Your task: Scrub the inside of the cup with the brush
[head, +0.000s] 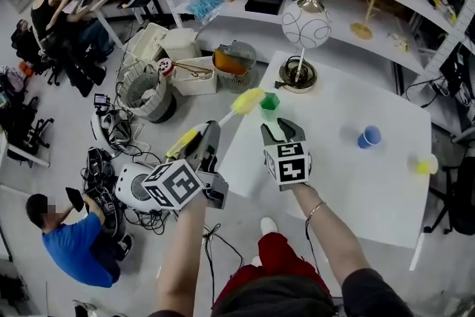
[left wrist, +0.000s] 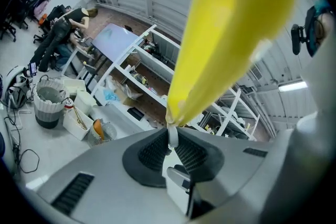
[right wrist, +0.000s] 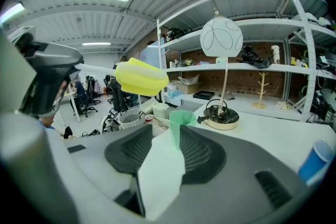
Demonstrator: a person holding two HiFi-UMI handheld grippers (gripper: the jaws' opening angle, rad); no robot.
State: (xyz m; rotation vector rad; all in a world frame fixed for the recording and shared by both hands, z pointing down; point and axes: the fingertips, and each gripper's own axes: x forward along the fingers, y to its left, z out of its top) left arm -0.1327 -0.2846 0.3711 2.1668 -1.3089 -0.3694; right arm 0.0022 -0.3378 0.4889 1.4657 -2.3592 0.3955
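My left gripper (head: 210, 131) is shut on the brush; its thin white stem (left wrist: 172, 136) sits pinched between the pads, with the yellow grip (left wrist: 231, 34) looming above. The brush's yellow sponge head (head: 249, 100) hangs just left of the small green cup (head: 269, 102), close to its rim and outside it. In the right gripper view the sponge head (right wrist: 140, 77) floats up and left of the cup (right wrist: 182, 118). My right gripper (head: 273, 128) is shut on the cup's pale handle (right wrist: 157, 170), holding the cup over the near left corner of the white table (head: 349, 182).
A globe lamp (head: 305, 27) on a round base (head: 297, 75) stands at the table's far edge. A blue cup (head: 369, 136) and a yellow cup (head: 427, 165) sit to the right. Bins and baskets (head: 148, 93) crowd the floor at left, where a person in blue (head: 74, 249) crouches.
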